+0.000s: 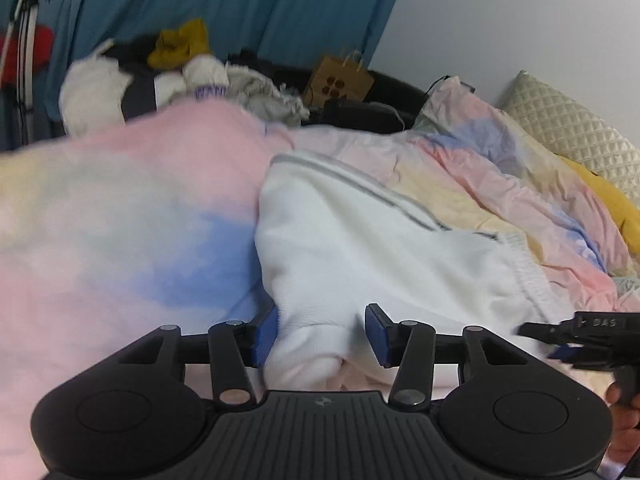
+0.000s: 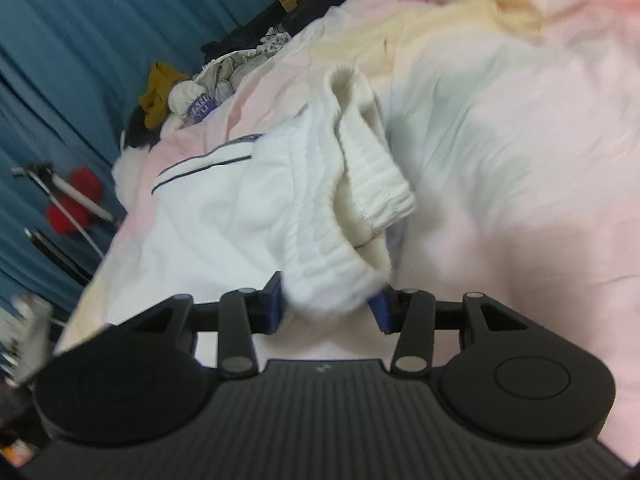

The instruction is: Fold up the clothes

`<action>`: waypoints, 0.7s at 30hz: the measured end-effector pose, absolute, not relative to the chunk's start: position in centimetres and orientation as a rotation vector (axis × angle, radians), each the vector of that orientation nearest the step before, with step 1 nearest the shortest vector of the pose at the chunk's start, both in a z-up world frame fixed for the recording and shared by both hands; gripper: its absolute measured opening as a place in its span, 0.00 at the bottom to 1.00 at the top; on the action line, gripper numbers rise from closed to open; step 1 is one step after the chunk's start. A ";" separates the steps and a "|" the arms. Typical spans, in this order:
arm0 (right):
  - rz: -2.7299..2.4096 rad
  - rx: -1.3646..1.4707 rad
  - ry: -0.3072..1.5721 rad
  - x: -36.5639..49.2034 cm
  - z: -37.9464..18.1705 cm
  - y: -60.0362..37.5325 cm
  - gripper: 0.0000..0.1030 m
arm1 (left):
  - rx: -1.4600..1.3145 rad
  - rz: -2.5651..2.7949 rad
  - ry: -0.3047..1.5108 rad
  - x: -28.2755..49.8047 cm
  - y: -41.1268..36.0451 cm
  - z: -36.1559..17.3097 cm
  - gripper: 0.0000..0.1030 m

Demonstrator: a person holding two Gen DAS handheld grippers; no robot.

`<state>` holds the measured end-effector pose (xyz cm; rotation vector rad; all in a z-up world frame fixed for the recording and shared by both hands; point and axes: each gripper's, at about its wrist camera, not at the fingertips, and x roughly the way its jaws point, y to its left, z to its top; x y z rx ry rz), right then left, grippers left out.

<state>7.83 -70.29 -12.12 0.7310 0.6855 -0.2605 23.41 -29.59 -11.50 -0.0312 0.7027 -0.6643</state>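
A white garment [image 1: 360,248] with thin grey stripes and an elastic waistband lies on a pastel tie-dye duvet [image 1: 120,220]. My left gripper [image 1: 320,334] has its jaws apart with a bunched white fold of the garment between the blue pads. In the right wrist view the same garment [image 2: 240,208] shows with its ribbed waistband [image 2: 368,168] folded up. My right gripper [image 2: 330,304] has its jaws apart with the waistband edge between the pads. The right gripper also shows in the left wrist view [image 1: 580,336] at the right edge.
A heap of clothes [image 1: 168,76] lies at the far end of the bed before a blue curtain [image 1: 240,4]. A brown paper bag [image 1: 340,80] stands behind. A quilted pillow [image 1: 572,128] and a yellow cloth [image 1: 612,204] lie at right. A tripod [image 2: 64,200] stands left.
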 end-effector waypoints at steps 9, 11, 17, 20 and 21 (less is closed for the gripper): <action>-0.239 0.544 0.523 0.5 -1.6 -65.1 0.46 | 0.025 -0.688 0.542 14.0 -24.5 -1.7 0.74; -0.222 0.514 0.488 -0.7 0.0 -63.3 0.45 | 0.028 -0.693 0.518 11.8 -23.3 -0.2 0.78; -0.198 0.407 0.420 -3.9 2.5 -56.9 0.45 | 0.027 -0.694 0.453 5.5 -19.5 3.2 0.93; -0.177 0.345 0.417 -4.8 2.8 -53.9 0.45 | 0.009 -0.689 0.442 3.3 -17.2 3.8 1.00; -0.173 0.331 0.416 -5.1 2.9 -53.0 0.45 | 0.009 -0.683 0.442 2.8 -16.5 3.9 1.00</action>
